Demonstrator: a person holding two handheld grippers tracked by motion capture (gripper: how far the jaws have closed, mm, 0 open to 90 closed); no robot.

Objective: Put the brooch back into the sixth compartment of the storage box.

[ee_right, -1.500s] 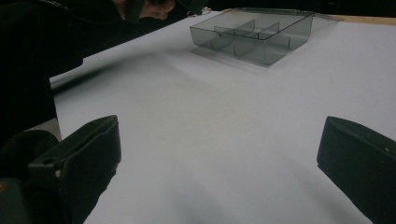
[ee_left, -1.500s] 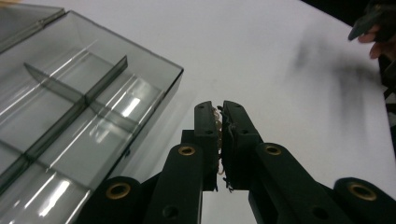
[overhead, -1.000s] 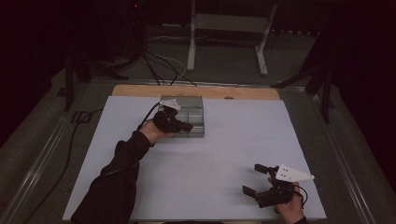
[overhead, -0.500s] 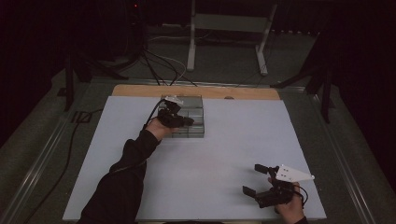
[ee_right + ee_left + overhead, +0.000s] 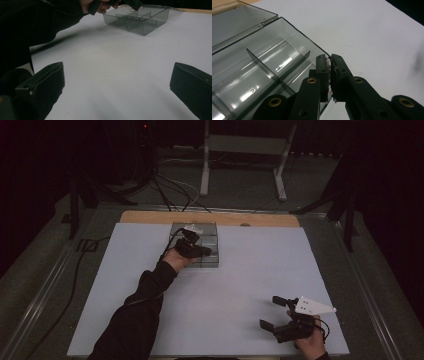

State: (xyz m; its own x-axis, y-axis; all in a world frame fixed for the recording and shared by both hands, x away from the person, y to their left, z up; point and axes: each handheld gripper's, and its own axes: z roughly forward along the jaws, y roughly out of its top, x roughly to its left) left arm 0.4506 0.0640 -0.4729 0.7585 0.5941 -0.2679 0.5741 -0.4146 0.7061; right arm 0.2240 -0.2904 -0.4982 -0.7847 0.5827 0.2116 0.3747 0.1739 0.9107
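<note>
Overhead, a white sheet (image 5: pixel 240 285) covers the worktop, a wooden strip (image 5: pixel 150 217) bare at its far edge; the room beyond is dark, with cables (image 5: pixel 170 195) and a stand's legs (image 5: pixel 282 175) on the floor. The left gripper (image 5: pixel 330 66), clenched on something small and brownish, hovers over the clear divided box (image 5: pixel 210 257). The right gripper (image 5: pixel 275 312) rests spread wide near the sheet's near right corner.

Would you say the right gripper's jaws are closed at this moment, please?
No: in the right gripper view the jaws of the right gripper stand far apart, with bare white table between them.
</note>
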